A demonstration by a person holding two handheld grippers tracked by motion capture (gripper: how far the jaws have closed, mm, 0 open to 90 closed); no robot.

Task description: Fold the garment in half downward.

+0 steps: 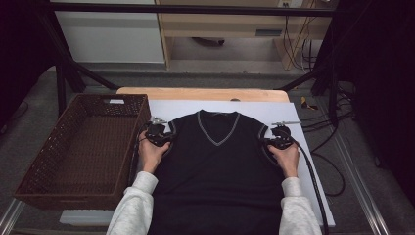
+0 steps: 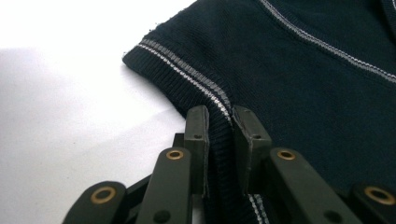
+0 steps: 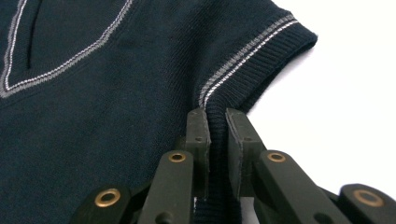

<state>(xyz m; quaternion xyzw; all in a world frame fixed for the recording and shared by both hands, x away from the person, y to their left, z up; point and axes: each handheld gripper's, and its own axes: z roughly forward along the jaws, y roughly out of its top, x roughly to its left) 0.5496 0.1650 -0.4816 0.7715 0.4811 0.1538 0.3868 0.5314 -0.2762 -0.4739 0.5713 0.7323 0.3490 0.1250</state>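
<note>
The high view is dim and soft, its left and right edges sinking into near-black, with the white sheet [image 1: 303, 147] the brightest patch. In both gripper views that sheet glares to blown-out white (a grey shadow pools at the left in the left gripper view), while the dark vest [image 2: 299, 79] keeps its knit texture sharp.
</note>
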